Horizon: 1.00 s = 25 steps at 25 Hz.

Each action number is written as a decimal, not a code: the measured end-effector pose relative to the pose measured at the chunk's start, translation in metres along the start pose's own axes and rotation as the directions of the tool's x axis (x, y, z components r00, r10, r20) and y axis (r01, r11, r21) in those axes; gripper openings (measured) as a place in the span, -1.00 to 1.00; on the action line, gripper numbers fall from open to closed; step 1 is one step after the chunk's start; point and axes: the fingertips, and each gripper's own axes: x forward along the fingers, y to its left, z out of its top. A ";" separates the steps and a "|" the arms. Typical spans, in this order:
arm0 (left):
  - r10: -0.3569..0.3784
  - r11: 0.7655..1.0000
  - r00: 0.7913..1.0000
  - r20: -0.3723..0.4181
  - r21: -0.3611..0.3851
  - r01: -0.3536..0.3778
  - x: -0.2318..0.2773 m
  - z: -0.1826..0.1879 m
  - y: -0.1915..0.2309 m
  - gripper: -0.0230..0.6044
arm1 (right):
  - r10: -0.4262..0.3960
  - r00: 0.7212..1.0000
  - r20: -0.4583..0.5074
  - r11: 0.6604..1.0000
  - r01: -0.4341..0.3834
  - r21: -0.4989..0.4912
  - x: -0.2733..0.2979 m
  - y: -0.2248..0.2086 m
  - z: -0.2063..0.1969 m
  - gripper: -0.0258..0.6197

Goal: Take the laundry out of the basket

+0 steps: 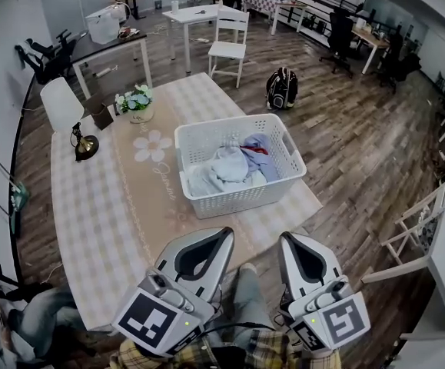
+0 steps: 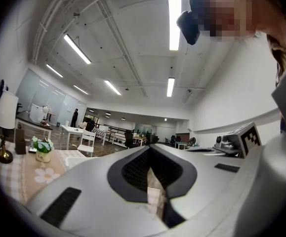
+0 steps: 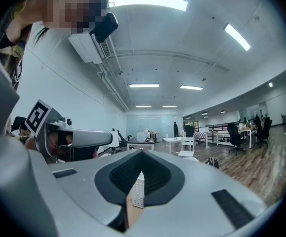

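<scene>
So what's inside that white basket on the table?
A heap of laundry lies in the basket: pale blue and white clothes, and a blue piece with some red at the back. Whatever sits beneath the heap, and the basket's floor, is covered.

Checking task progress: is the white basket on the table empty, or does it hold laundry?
Not empty: crumpled pale blue and white clothes lie heaped inside the white basket.

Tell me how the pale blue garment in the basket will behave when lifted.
The pale blue garment lies crumpled in soft folds, so it will probably hang limp. It overlaps the other clothes, so it may drag them along.
</scene>
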 end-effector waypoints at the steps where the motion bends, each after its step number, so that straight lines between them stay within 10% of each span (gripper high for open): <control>1: 0.009 1.000 1.000 -0.003 0.001 -0.009 0.004 -0.001 0.005 -0.88 | 0.008 1.000 -0.001 1.000 -0.008 0.001 0.006 -0.003 -0.001 -0.92; 12: 0.206 0.978 0.979 -0.003 0.025 -0.206 0.080 0.000 0.078 -0.88 | 0.212 0.977 -0.002 0.977 -0.212 -0.010 0.112 -0.064 0.002 -0.92; 25: 0.463 0.886 0.886 -0.040 0.043 -0.461 0.151 0.005 0.142 -0.88 | 0.499 0.866 -0.021 0.865 -0.499 -0.044 0.211 -0.122 0.021 -0.92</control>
